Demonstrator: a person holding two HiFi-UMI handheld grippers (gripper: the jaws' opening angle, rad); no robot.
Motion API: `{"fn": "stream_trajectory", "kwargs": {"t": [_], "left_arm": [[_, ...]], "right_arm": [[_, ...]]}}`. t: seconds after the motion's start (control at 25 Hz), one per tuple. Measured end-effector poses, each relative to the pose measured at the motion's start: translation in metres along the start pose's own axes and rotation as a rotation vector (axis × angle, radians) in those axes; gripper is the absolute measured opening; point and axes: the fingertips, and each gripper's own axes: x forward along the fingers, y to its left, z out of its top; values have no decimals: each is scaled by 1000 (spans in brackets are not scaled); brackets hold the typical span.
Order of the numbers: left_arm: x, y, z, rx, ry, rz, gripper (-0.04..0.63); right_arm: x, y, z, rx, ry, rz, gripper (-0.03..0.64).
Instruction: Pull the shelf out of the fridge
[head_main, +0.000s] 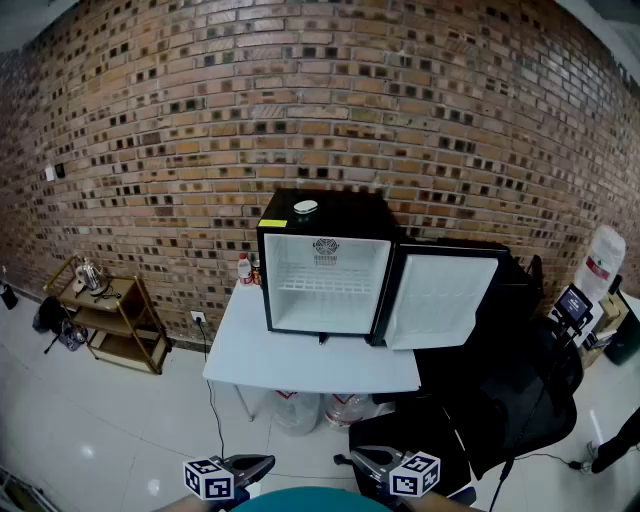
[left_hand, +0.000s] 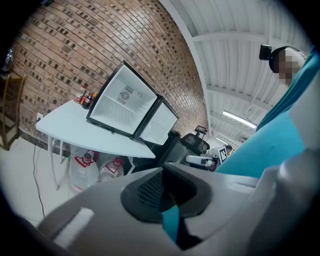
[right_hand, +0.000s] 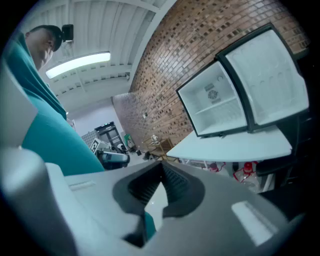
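Head view: left gripper (head_main: 268, 463) and right gripper (head_main: 356, 456) both pressed together, empty, well short of the open fridge (head_main: 325, 262); wire shelf (head_main: 322, 284) sits mid-height inside, looks light, stiff and slick, so pinch its front rail near centre.

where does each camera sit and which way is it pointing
Head view: on the person's head, facing forward and down at the open fridge on the white table; left gripper and right gripper show at the bottom edge.
Left gripper view: on the left gripper, looking along its shut jaws toward the fridge, tilted; the person's teal shirt fills the right.
Right gripper view: on the right gripper, along its shut jaws toward the fridge; teal shirt at left.
Shared: all three show the open fridge on the table.
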Motion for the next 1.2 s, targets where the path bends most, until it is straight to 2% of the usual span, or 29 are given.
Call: {"fn": "stream_trajectory", "kwargs": {"t": [0.28,0.52,0.64,0.84,0.88,0.92,1.0,1.2], "left_arm": [[42,-19,3,25,10,19,0],[79,-21,13,74,-9,101,0],[84,-13,24,116,-4,137,0],[78,25,48,182,7,150,1],[77,37,55,189,6,148,12],[76,49,62,197,7,144,53],[76,72,75,231,24,132,73],[76,120,105,421,141,80,152]], "right_arm": [[-27,-32,20,-101,6,16,3],[-35,-62,29,-223,46,44,5],[-26,-75,32,-234,58,40,23],[9,-89,45,-254,77,16,71],[19,-92,49,-260,84,6,77],[30,-96,53,-264,90,-7,79],[52,-104,63,-263,98,-41,86],[102,-121,90,-260,109,-143,105]]}}
